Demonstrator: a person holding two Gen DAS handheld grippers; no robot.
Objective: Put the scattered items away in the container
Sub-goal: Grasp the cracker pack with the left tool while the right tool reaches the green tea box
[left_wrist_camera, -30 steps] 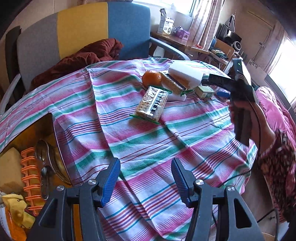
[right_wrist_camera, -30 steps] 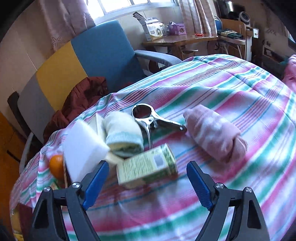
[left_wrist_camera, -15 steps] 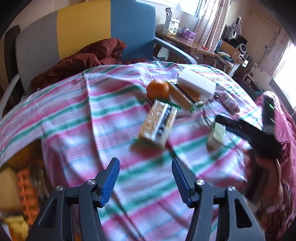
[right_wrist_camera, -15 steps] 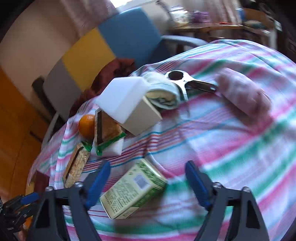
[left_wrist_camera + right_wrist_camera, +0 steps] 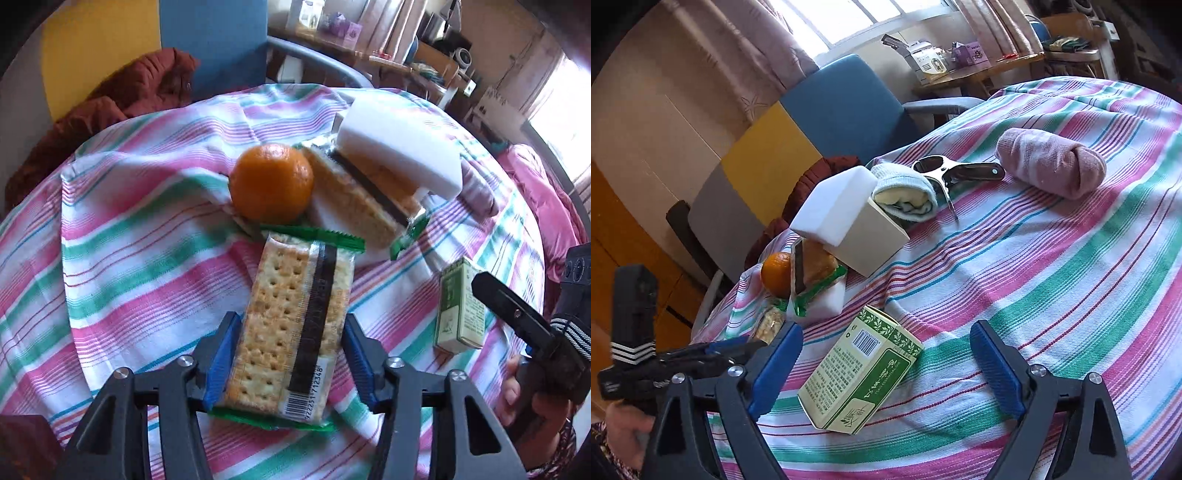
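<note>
1. Striped cloth (image 5: 140,206) in pink, green and white covers the round table; a blue, yellow and grey chair stands beyond its far edge, and no container shows in either view.
2. Toward the near edge lies the cracker packet (image 5: 295,325), flat on the cloth. The left gripper (image 5: 291,354) has its blue pads on either side of the packet's near half, jaws spread about the packet's width; whether the pads already press on the wrapper I cannot tell.
3. Risk here: the thin, slippery wrapper may slide out once lifted, and a hard squeeze would likely crack the crackers. Closing could also pinch the loose cloth and drag it.
4. Just past the packet's far end sits the orange (image 5: 271,182), touching or nearly so; any tug on the cloth could set it rolling toward the edge.
5. Beside the orange, a second wrapped snack (image 5: 362,192) props up a white foam block (image 5: 399,151), an unsteady pile that a jolt might topple.
6. Nearer the right edge, the green carton (image 5: 860,376) lies between the wide-open, empty jaws of the right gripper (image 5: 886,373), untouched. If both grippers lift together, the cloth may shift under either item.
</note>
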